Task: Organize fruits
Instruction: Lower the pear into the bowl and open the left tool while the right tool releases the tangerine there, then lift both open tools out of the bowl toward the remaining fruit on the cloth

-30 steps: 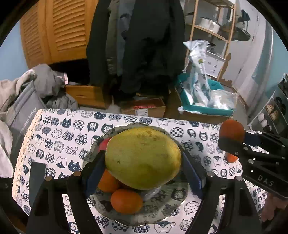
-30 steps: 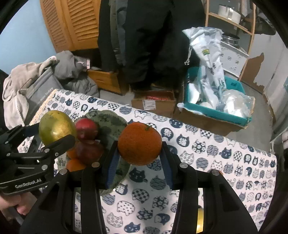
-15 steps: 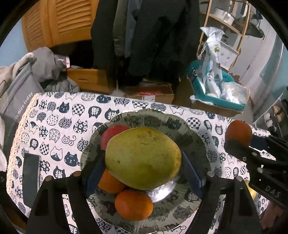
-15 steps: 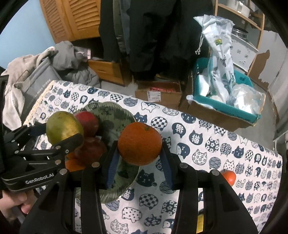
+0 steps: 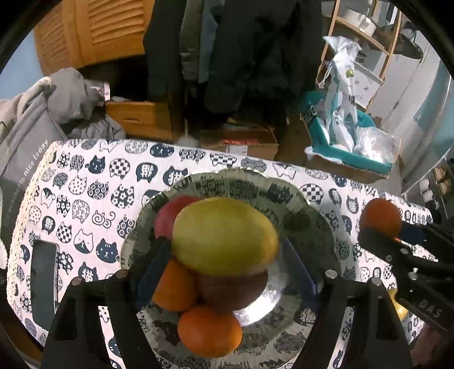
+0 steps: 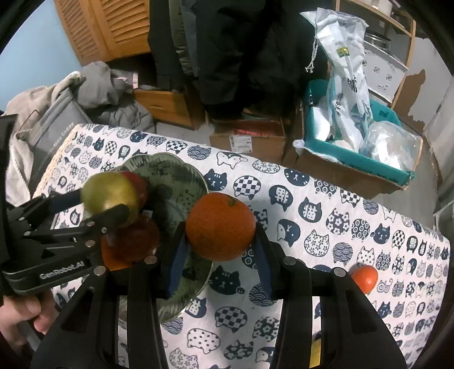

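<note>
Since the earlier frames, both grippers have advanced over the table: the plate now fills more of the left wrist view, a brown fruit has come into sight under the mango, and a small orange on the cloth has appeared at the right of the right wrist view.

Left gripper (image 5: 225, 255): its fingers pinch a mango (image 5: 224, 235), yellow-green, smooth and oval, held above the plate (image 5: 309, 221). From the right wrist view the same mango (image 6: 109, 195) sits between the black fingers over the plate's left half.

Beneath the mango, on the plate: an orange (image 5: 210, 330) nearest the camera, a second orange (image 5: 174, 286) to its left, a brown-red fruit (image 5: 232, 289) touching both, and a red apple (image 5: 170, 215) behind. The plate is grey-green with dark printed figures and a scalloped rim.

Right gripper (image 6: 220, 252): its blue-padded fingers clamp a large orange (image 6: 220, 225), round, pitted, with a small green stem stub on top. It is held just beside the plate's right rim (image 6: 198, 176), above the cloth. In the left wrist view this orange (image 5: 380, 217) shows at the right edge.

A small orange (image 6: 365, 278) lies on the tablecloth (image 6: 326, 210), well apart from the plate, to the right. The cloth is white with navy cat-head motifs.

Beyond the table: a cardboard box (image 6: 248, 139) on the floor, a teal bin (image 6: 354, 153) with plastic bags, dark coats (image 6: 241, 51) hanging, and a louvred wooden cabinet (image 6: 113, 25).
</note>
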{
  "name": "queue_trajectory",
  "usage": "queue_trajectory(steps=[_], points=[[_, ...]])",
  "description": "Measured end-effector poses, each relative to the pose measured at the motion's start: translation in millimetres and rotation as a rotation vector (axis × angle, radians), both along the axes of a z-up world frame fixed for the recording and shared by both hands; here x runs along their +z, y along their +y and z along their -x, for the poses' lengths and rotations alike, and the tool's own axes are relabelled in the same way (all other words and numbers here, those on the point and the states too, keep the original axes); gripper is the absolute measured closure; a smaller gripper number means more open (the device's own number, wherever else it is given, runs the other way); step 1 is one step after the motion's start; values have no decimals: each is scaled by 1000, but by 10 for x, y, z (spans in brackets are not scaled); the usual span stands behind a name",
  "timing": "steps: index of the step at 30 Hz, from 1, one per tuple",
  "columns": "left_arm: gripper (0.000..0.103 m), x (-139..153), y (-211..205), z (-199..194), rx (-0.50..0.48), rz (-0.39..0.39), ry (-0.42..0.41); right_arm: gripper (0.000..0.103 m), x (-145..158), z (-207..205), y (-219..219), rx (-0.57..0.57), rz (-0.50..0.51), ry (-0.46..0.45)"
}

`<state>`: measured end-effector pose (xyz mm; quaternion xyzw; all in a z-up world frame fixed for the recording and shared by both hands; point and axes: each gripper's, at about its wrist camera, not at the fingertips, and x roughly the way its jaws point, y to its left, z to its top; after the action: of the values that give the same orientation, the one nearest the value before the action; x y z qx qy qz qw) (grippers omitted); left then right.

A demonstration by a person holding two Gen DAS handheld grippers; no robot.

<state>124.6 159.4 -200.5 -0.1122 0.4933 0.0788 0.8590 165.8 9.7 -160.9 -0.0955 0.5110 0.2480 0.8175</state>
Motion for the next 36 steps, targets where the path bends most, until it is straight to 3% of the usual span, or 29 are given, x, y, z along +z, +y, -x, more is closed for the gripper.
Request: queue_trajectory(steps=[14, 29, 32, 36], points=[[21, -13, 201, 220, 67, 8, 35, 59, -239, 63, 214, 69, 11, 73], [21, -75, 306, 452, 70, -20, 68, 58, -385, 150, 400, 110, 35, 106], [21, -75, 320, 481, 72, -21, 74, 46, -325, 158, 393, 108, 18, 90], [21, -49, 310, 509, 72, -18, 68, 45, -242, 153, 366, 98, 14, 71]])
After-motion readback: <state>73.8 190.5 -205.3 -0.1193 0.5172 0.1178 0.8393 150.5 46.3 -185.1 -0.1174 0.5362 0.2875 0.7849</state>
